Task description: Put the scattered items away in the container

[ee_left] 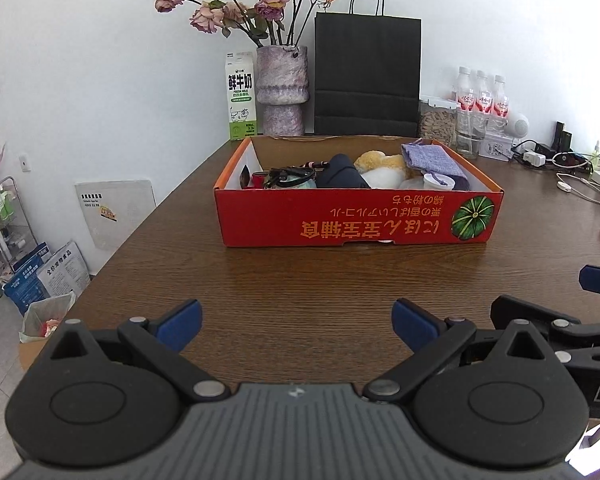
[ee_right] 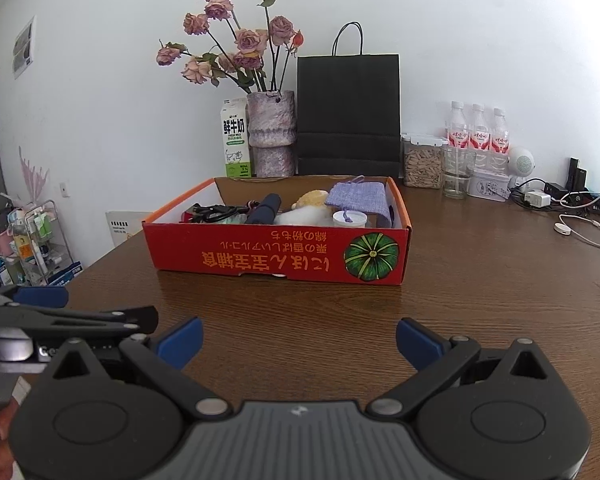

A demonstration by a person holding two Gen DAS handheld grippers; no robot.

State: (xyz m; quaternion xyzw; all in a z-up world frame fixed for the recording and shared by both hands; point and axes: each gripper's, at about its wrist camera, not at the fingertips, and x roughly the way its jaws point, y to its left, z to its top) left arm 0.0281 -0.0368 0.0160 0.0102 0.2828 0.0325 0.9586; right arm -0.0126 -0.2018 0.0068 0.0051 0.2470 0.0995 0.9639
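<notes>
The wooden table (ee_left: 300,280) spreads out in front of me, and its near half, between my tools and the box, carries nothing loose that I can make out. Towards the middle sits the red cardboard box (ee_left: 352,220), the container for this job, with its printed pumpkin side facing me. Inside it, packed close together, lie a dark rolled item (ee_left: 342,176), a yellow and white plush toy (ee_left: 380,170), a purple knitted pouch (ee_left: 432,160) leaning on the right wall, a tangle of black cable (ee_left: 288,178) at the left end and a small white tub (ee_left: 438,182) near the front right corner. I judge the gathering step done, or very nearly: what stands along the far wall and right edge, the milk carton (ee_left: 241,96), vase (ee_left: 283,92), black paper bag (ee_left: 367,76), bottles (ee_left: 482,96) and chargers, looks like fixed furnishing, not scatter. My left gripper (ee_left: 296,324) is spread wide and carries nothing, low over the near table edge; my right gripper (ee_right: 299,340) is likewise spread and bare, just beside it. The next move calls for a check of the right edge for strays, otherwise a pull-back.
</notes>
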